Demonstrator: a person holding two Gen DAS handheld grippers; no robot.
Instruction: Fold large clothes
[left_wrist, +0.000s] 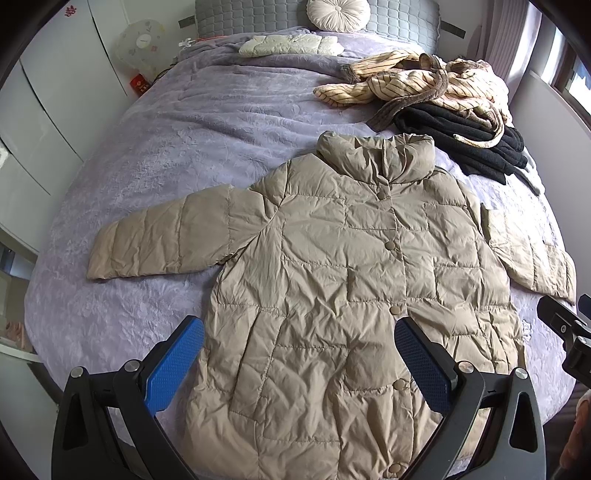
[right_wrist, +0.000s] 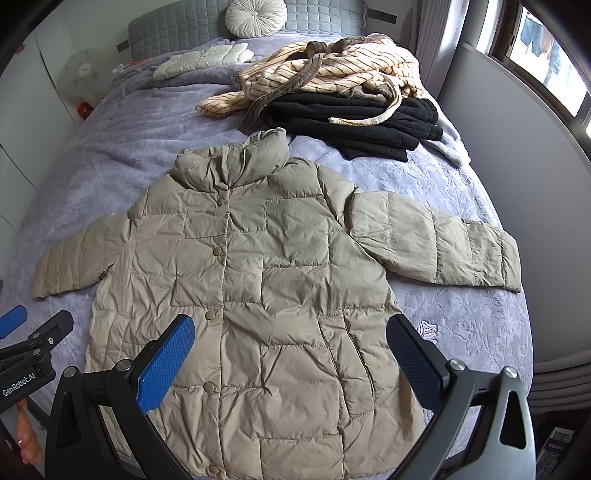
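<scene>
A beige quilted puffer jacket lies flat and buttoned, front up, on the purple bed, both sleeves spread out; it fills the right wrist view too. My left gripper is open and empty, hovering over the jacket's lower left part. My right gripper is open and empty over the jacket's lower right part. Each gripper shows at the edge of the other's view: the right gripper and the left gripper.
The purple bedspread covers the bed. A heap of striped cream and black clothes lies beyond the collar, at the right. A folded white garment and a round cushion sit by the grey headboard. White wardrobes stand at the left.
</scene>
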